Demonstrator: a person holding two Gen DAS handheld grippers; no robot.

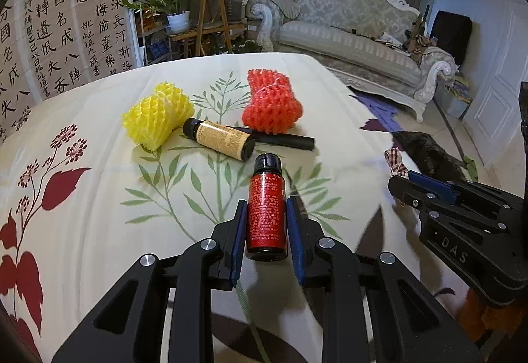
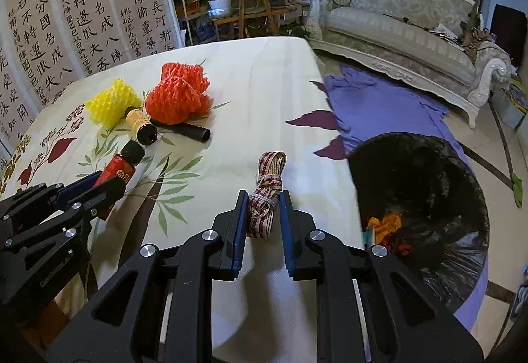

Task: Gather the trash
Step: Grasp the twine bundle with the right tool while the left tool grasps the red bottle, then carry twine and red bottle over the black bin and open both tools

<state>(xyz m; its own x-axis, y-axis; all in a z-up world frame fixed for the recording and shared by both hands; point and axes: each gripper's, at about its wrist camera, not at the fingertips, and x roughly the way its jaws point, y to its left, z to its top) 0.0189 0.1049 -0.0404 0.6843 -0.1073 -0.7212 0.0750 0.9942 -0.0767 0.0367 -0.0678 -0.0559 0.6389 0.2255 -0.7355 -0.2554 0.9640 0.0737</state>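
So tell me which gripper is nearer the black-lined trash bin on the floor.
Right. The right gripper, shut on the checked ribbon bundle, sits by the table edge beside the bin; the left gripper holds the red bottle farther in.

- The red bottle between the left gripper pads looks shiny, with a ridged black cap.
- The ribbon between the right gripper pads is woven cloth.
- Ahead, the yellow net and red net look like soft foam.
- The tablecloth is matt cloth.
- The bin bag right of the right gripper is shiny plastic.
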